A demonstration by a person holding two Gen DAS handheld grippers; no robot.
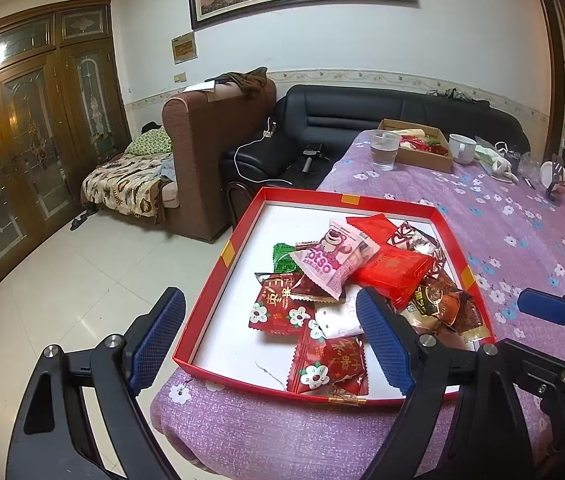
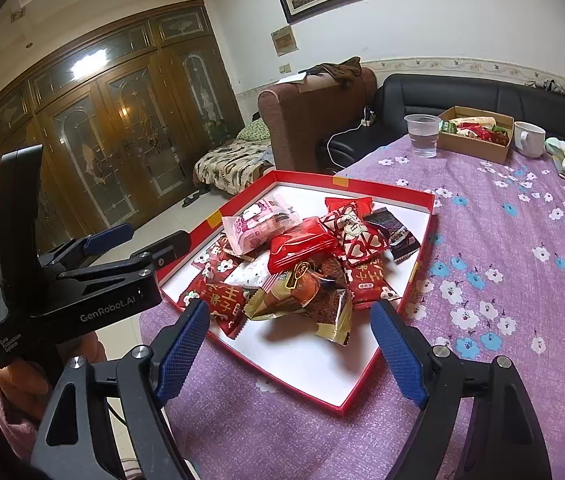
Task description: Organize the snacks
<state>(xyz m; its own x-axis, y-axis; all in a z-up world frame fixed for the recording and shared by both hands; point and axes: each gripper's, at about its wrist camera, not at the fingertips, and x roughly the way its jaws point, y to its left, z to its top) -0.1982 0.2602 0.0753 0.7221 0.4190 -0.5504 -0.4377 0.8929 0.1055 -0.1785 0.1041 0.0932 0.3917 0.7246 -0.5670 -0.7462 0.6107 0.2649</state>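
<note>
Hovering over red tray [image 1: 218,280] of wrapped snacks [image 1: 334,268] on purple floral tablecloth [image 2: 502,240]: left gripper [image 1: 270,332], right gripper [image 2: 290,340], both spreading fingers wide, gripping nothing.

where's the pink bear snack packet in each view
Left wrist view: pink snack packet tops the pile at the middle of the red tray.
Right wrist view: same packet lies at the pile's upper left, near the tray's far left wall.
Shared landmark: the clear plastic cup beyond the tray.
</note>
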